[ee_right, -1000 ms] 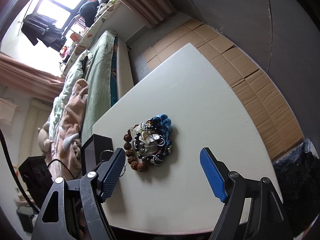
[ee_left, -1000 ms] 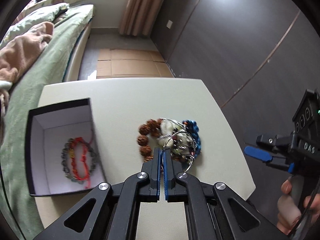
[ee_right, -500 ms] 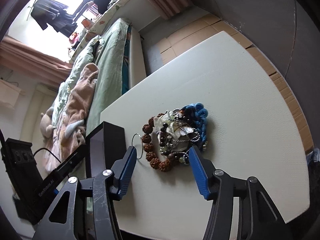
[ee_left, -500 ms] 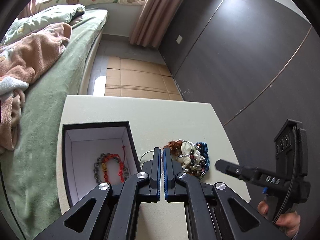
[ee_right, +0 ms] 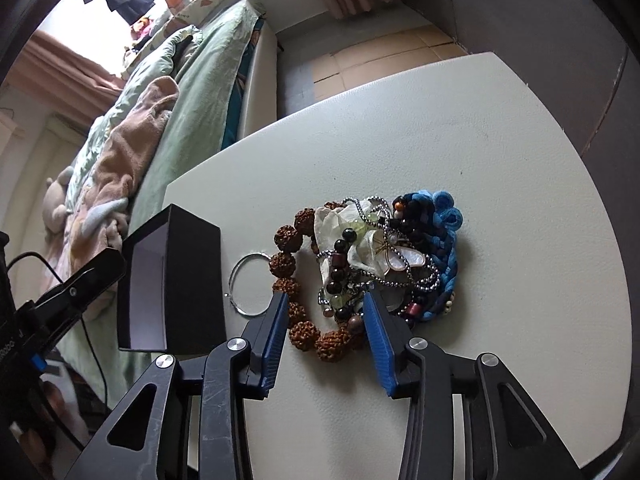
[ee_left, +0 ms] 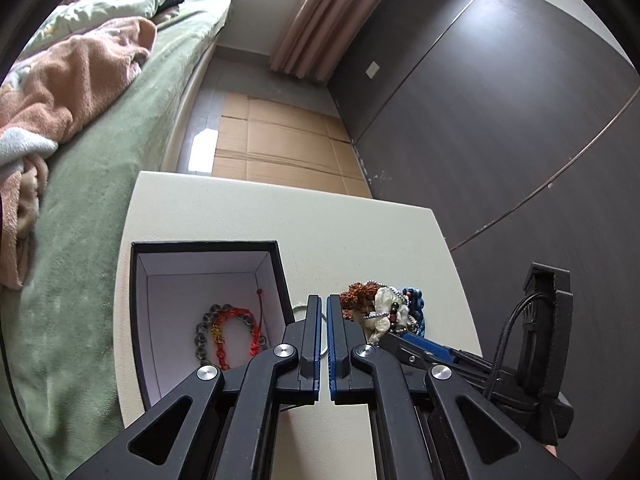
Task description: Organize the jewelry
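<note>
Now the right claw point(ee_right: 324, 312) is closing over the jewelry pile point(ee_right: 372, 264) mid-worktop point(ee_right: 500, 140), brown bead bracelet point(ee_right: 316, 332) sitting between its pads. The left claw point(ee_left: 323, 316) is hovering pinched shut, empty, beside the black box point(ee_left: 208, 264) holding a red bracelet point(ee_left: 232, 332).

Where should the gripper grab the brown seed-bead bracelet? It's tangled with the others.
Take the brown seed-bead bracelet at its near arc, from above: those beads lie bare on the table, clear of the chains, while its far side runs under the pile.
</note>
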Motion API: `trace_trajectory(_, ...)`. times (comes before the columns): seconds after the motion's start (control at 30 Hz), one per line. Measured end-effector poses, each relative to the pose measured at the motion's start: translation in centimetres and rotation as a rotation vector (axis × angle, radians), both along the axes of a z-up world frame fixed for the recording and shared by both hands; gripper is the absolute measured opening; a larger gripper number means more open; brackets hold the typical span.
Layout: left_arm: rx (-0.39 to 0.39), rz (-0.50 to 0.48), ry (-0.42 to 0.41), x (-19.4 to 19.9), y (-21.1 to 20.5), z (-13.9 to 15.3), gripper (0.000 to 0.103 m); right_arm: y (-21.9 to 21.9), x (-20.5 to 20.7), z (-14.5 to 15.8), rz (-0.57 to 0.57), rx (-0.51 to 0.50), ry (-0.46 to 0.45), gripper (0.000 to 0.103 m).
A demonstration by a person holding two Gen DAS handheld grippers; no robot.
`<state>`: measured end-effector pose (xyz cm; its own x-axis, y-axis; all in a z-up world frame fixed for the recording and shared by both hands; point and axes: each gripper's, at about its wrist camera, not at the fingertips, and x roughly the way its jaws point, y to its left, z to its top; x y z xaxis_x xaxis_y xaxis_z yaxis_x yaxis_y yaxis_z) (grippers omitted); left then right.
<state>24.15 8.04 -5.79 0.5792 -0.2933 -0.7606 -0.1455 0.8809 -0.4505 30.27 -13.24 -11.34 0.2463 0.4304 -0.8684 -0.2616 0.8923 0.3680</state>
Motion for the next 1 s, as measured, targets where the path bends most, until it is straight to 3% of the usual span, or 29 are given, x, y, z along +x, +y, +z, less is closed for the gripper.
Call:
trace_trajectory(0.03, -0.001, -0.001, 0.005, 0.0, -0.1, -0.1, 0.002, 0.2, 0.0, 0.0, 0.01, -0.019, -0.01, 0.03)
trace_trajectory(0.1, 0.0, -0.004, 0.02, 0.2, -0.3, -0.4, 0.002, 0.3, 0.0, -0.2, 0.023, -0.049, -0.02, 0.012)
trace_trajectory(0.23, -0.002, -0.015, 0.047, 0.5, -1.0, -0.9, 0.003, -0.6, 0.2, 0.0, 0.032, -0.029, -0.019, 0.009)
trace_trajectory(0.33, -0.001, -0.031, 0.06, 0.6, -1.8, -1.2, 0.008, -1.9, 0.0, 0.8, 0.01, 0.046, -0.012, 0.009)
trace_trajectory(0.37, 0.001, -0.037, 0.059, 0.6, -2.2, -1.3, 0.015, -2.7, -0.1, 1.2, -0.001, 0.084, -0.013, 0.009)
trace_trajectory(0.43, 0.003, -0.048, 0.053, 0.5, -2.7, -1.2, 0.041, -4.0, -0.2, 1.9, -0.023, 0.149, -0.014, 0.009)
trace_trajectory(0.47, 0.006, -0.053, 0.045, 0.4, -3.1, -1.2, 0.059, -4.6, -0.2, 2.2, -0.032, 0.174, -0.014, 0.009)
trace_trajectory(0.5, 0.007, -0.055, 0.035, 0.4, -3.4, -1.1, 0.067, -5.3, -0.3, 2.5, -0.043, 0.2, -0.016, 0.009)
trace_trajectory(0.8, 0.04, -0.097, 0.017, 0.8, -6.5, -1.5, 0.067, -9.8, -0.4, 4.9, -0.12, 0.369, -0.045, 0.009)
trace_trajectory(1.0, 0.084, -0.115, 0.063, 2.2, -7.9, -3.0, 0.055, -11.4, 0.0, 6.0, -0.15, 0.444, -0.062, 0.009)
